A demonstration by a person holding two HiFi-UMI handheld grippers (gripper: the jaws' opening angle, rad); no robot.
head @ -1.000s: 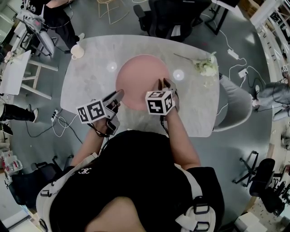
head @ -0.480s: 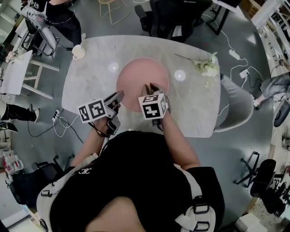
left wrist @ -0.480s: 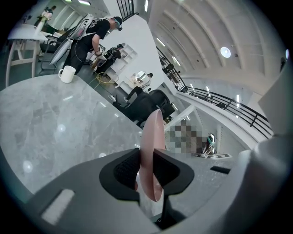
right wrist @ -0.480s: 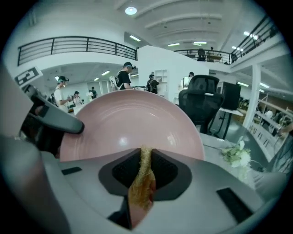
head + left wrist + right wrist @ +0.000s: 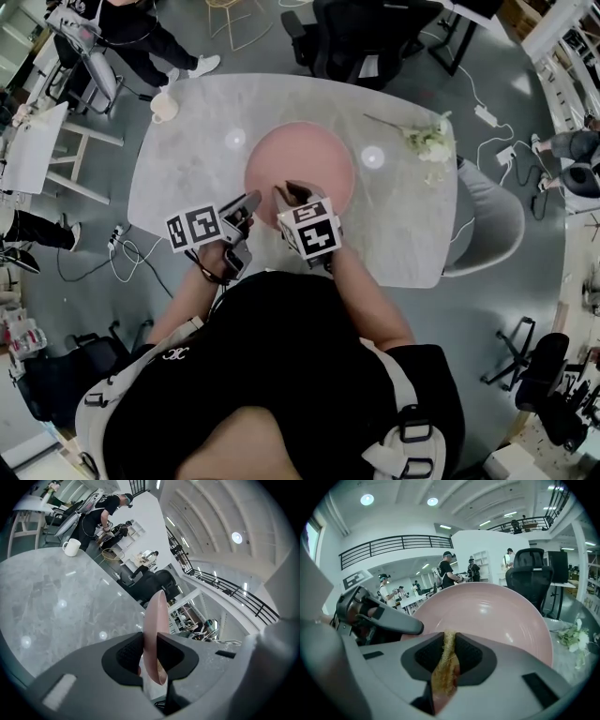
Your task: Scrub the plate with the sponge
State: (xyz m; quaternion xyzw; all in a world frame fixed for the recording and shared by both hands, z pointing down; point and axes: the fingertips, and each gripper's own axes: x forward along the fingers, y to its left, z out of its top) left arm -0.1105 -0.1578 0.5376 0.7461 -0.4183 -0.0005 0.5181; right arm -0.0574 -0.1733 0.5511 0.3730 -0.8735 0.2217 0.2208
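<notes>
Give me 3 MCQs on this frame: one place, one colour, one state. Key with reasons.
1. Where does the white mug stand? A) far left corner of the table B) on a chair C) on the floor
2. What colour is the plate? A) blue B) pink C) white
3. What do the left tongs hold? A) nothing B) the mug C) the plate's rim

1 A: the head view shows it there. 2 B: pink in every view. 3 C: the rim is clamped between their jaws; the right tongs pinch the sponge.

The glossy pink round plate (image 5: 305, 167) sits over the worktop (image 5: 187, 159), its near rim pinched by the left tool (image 5: 249, 202). The thin, fibrous tan sponge (image 5: 445, 667), squeezed in the right tool (image 5: 449, 644), seems to touch the plate's inner face.
</notes>
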